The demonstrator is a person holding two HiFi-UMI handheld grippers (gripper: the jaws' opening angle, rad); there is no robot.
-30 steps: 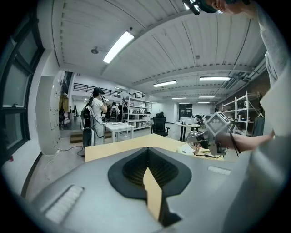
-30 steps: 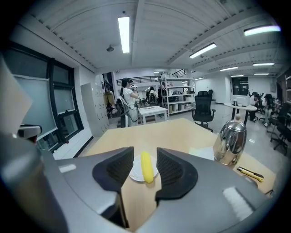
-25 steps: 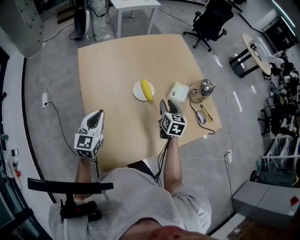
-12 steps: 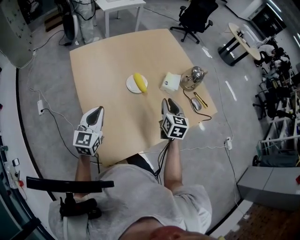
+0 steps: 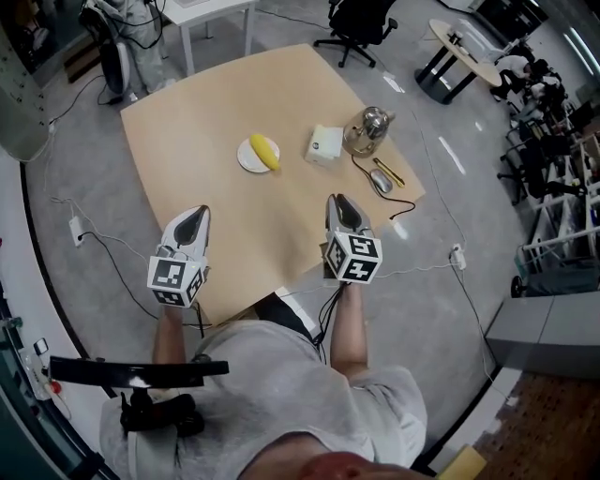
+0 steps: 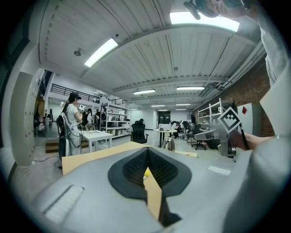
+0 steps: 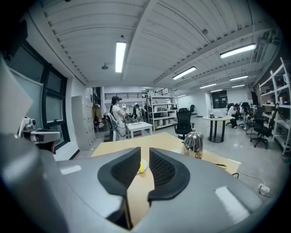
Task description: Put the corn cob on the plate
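The corn cob (image 5: 265, 152) is a short, plain yellow piece lying aslant on a small white plate (image 5: 246, 159) near the middle of the tan table (image 5: 206, 103). It covers the plate's right half. From this height its kernels cannot be made out. In the right gripper view only a yellow sliver of it shows through the jaw gap, and the left gripper view gives an even smaller speck. The plate sits at about 11 o'clock from the right gripper (image 5: 342, 204) and 1 o'clock from the left gripper (image 5: 194, 217), well apart from both. The left gripper's jaws are closed tip to tip on nothing. The right gripper's jaws are closing, a narrow gap remains, and nothing is between them. At 3 o'clock from the plate stand a white box (image 5: 323, 145) and then a shiny metal kettle (image 5: 367, 129). A computer mouse (image 5: 381, 182) and a thin yellow stick-like thing (image 5: 392, 172) lie nearer the table's right edge. Nothing lies between the grippers and the plate. Beyond the table are an office chair (image 5: 361, 17), a white side table (image 5: 211, 11) and a standing person (image 6: 72, 125).
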